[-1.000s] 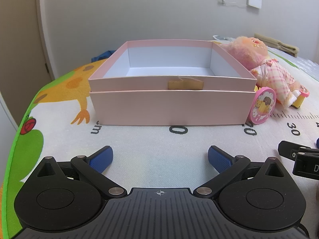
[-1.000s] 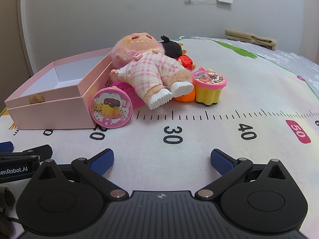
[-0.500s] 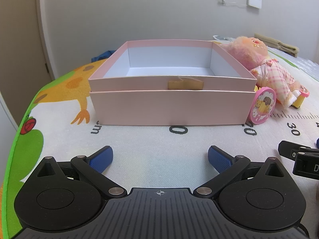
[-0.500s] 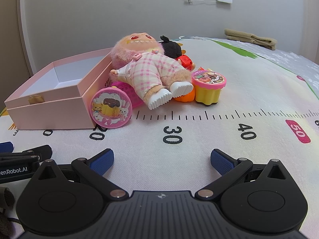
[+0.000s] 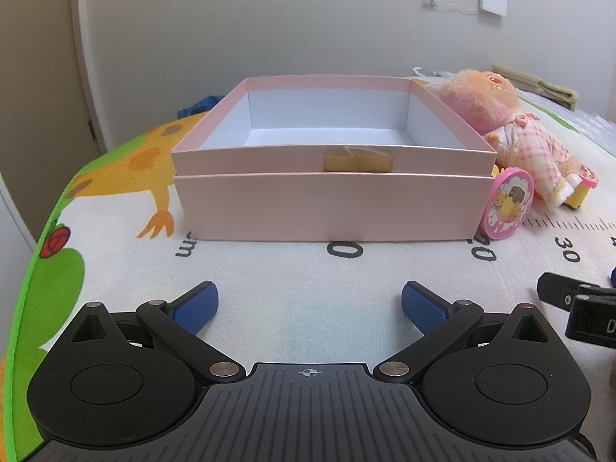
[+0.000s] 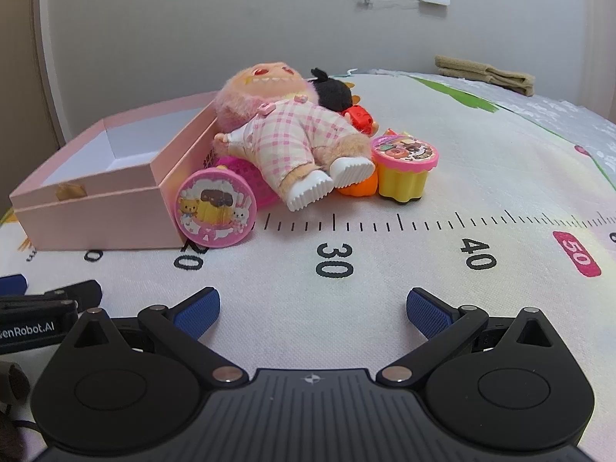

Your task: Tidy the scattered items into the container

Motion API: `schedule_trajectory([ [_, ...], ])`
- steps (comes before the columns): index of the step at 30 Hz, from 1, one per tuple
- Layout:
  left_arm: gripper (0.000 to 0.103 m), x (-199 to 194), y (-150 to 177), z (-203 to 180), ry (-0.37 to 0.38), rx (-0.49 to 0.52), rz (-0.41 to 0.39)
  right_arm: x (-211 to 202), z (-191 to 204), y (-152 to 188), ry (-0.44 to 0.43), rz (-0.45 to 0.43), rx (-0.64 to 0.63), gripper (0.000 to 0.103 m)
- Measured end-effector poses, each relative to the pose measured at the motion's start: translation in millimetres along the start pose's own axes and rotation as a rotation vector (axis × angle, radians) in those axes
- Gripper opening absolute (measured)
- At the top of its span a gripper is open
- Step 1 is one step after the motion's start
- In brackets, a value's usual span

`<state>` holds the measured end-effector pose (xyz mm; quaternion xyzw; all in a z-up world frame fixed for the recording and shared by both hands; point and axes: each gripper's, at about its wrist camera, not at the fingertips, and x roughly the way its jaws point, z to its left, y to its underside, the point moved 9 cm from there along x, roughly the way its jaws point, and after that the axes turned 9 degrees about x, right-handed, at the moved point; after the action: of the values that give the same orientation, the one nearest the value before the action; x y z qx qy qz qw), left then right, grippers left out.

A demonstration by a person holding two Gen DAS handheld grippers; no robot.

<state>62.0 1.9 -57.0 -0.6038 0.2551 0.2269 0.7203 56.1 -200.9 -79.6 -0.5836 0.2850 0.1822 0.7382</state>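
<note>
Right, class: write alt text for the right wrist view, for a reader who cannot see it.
An open right gripper rests low over a ruler-printed play mat, empty. Ahead, a plush doll in pink checks lies against an open pink box, with a round pink disc and a yellow toy cup beside it.

Both cameras are sitting low over the play mat. The left wrist view is facing the pink box squarely from near; the right wrist view is looking from the box's right front corner. Both are sharing box and plush doll.
</note>
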Motion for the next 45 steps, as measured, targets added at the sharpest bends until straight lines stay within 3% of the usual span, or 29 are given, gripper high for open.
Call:
schedule_trajectory([
  [16,0.103,-3.8,4.3,-4.1,0.052,0.020,0.043,2.7,2.4,1.4,-0.058,0.091,-0.100,0.103],
  [33,0.103,-5.5,4.1,-7.6,0.041,0.046,0.027,0.3,1.8,2.0,-0.071,0.081,-0.109,0.103],
  [37,0.103,-7.7,0.6,-14.1,0.111,0.070,0.021,-3.4,-4.1,-2.4,-0.107,0.092,-0.128,0.103],
  [40,0.103,-12.3,-1.9,-23.7,0.156,0.097,-0.003,-12.4,-16.0,-16.9,-0.105,0.052,-0.125,0.103],
  [45,0.103,-31.8,-17.2,-45.1,0.215,0.192,-0.114,-24.2,-29.6,-57.1,-0.072,-0.049,-0.136,0.103],
])
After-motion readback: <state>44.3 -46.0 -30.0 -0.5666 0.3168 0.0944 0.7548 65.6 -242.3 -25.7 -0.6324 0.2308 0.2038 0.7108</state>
